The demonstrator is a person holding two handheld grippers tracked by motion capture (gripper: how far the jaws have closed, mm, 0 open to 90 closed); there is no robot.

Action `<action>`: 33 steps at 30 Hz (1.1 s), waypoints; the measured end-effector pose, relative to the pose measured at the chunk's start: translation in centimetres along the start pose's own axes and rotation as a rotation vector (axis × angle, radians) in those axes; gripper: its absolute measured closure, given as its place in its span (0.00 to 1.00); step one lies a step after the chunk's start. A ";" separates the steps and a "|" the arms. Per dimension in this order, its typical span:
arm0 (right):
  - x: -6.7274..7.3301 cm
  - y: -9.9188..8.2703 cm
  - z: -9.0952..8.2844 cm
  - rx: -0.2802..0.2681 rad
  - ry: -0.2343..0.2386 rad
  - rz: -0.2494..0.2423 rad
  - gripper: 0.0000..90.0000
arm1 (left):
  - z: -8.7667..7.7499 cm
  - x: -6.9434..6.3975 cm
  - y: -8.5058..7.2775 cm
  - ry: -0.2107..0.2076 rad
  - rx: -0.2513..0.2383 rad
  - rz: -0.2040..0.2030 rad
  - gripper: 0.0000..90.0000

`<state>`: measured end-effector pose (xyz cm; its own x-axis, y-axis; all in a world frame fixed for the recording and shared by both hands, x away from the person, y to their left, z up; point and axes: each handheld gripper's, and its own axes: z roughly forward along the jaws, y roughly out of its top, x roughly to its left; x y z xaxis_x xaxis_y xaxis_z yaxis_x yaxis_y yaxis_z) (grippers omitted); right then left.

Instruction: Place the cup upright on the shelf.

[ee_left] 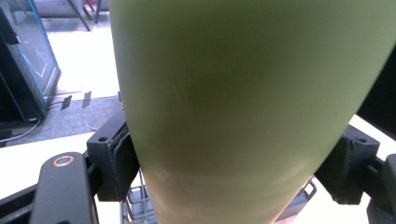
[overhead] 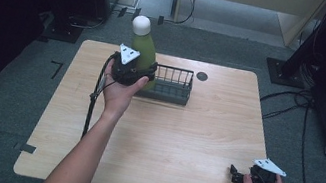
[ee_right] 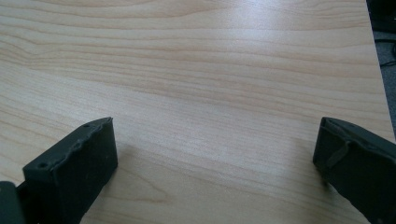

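At far side of desk (overhead: pixel 168 138), left hand-held gripper (overhead: pixel 146 72) clamped on green bottle (overhead: pixel 144 50), upright at left end of wire basket (overhead: pixel 172 87); bottle base hidden. Right hand-held gripper (ee_right: pixel 215 163) jaws apart, empty, near desk's right front corner. Risk: smooth tapered body slipping through pads; base catching basket rim, tipping bottle

High view: table (overhead: pixel 168 138) lying evenly lit from above, surroundings at left and right falling into near black; soft, slightly grainy detail. Floor beyond the far edge showing pale and bright.

Left gripper view: bottle (ee_left: pixel 243 102) sitting too close, blurring, shading darker through its middle; background floor washing out to white glare at upper left.

Right gripper view: wood grain reading sharp, 2 jaws casting soft shadows on the table (ee_right: pixel 210 84), edges slightly blurring.
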<state>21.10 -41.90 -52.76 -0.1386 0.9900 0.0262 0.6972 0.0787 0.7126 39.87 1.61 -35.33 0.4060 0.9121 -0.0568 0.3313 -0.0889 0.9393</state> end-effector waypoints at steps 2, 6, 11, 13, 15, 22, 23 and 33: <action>0.0 0.0 0.0 0.000 0.000 0.000 0.00 | 0.2 0.1 0.4 -0.002 -0.001 -0.001 0.23; 0.0 0.0 0.0 0.000 0.000 0.000 0.00 | 0.7 0.3 1.1 -0.004 -0.009 -0.010 0.23; 0.0 0.0 0.0 0.000 0.000 0.000 0.00 | 1.6 0.6 1.7 0.002 -0.015 -0.022 0.23; 0.0 0.0 0.0 0.000 0.000 0.000 0.00 | 1.9 0.7 1.8 0.003 -0.015 -0.025 0.23; 0.0 0.0 0.0 0.000 0.000 0.000 0.00 | 2.3 0.8 1.9 0.008 -0.020 -0.031 0.23; 0.0 0.0 0.0 0.000 0.000 0.000 0.00 | 3.7 1.3 2.1 0.021 -0.021 -0.039 0.23; 0.0 0.0 0.0 0.000 0.000 0.000 0.00 | 3.9 1.3 2.1 0.022 -0.017 -0.032 0.23; 0.0 0.0 0.0 0.000 0.000 0.000 0.00 | 5.3 1.4 1.6 0.037 -0.018 -0.020 0.23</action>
<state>21.10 -41.90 -52.76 -0.1386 0.9900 0.0260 0.6973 0.0789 0.7125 45.50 0.58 -35.69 0.3671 0.9280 -0.0634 0.3233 -0.0634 0.9442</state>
